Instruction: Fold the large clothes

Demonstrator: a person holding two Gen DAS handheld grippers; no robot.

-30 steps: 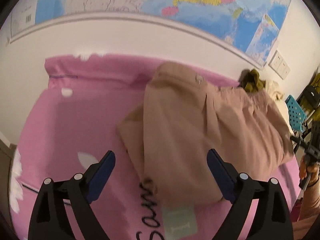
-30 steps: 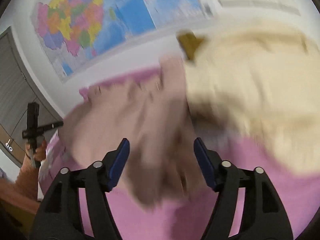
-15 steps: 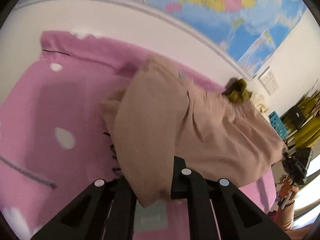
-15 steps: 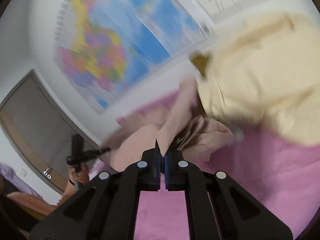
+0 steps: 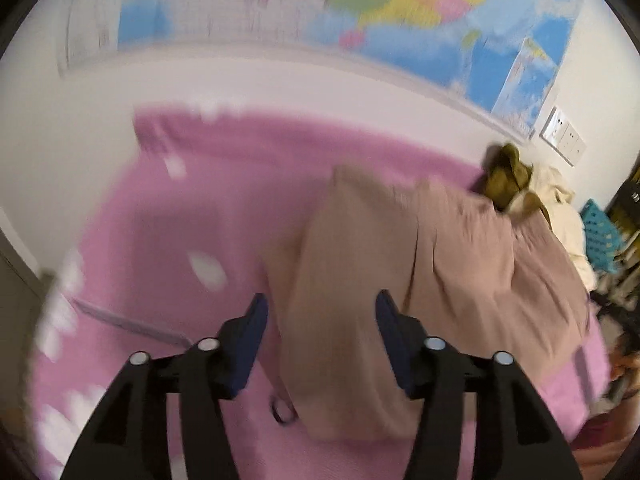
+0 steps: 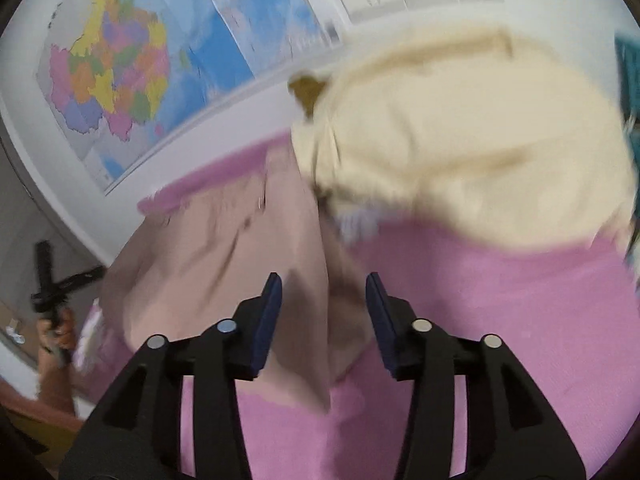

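A tan garment (image 5: 432,280) lies folded over on the pink bedspread (image 5: 168,240). My left gripper (image 5: 320,320) hovers over its near edge with jaws opening; the cloth shows between the blue pads, but they do not press on it. In the right wrist view the same tan garment (image 6: 216,256) spreads to the left. My right gripper (image 6: 324,308) stands above its folded corner, jaws also opening and apart from the cloth. The picture is blurred by motion.
A cream garment (image 6: 460,140) is heaped at the back right of the bed, with an olive one (image 5: 508,176) beside it. A wall with maps (image 6: 120,72) runs behind. A teal basket (image 5: 600,232) stands off the bed's right end. A hand (image 6: 56,332) grips the other tool.
Both grippers were open a second ago, shut on the tan garment's edge half a second ago, and have now let go. The garment lies folded on the bed.
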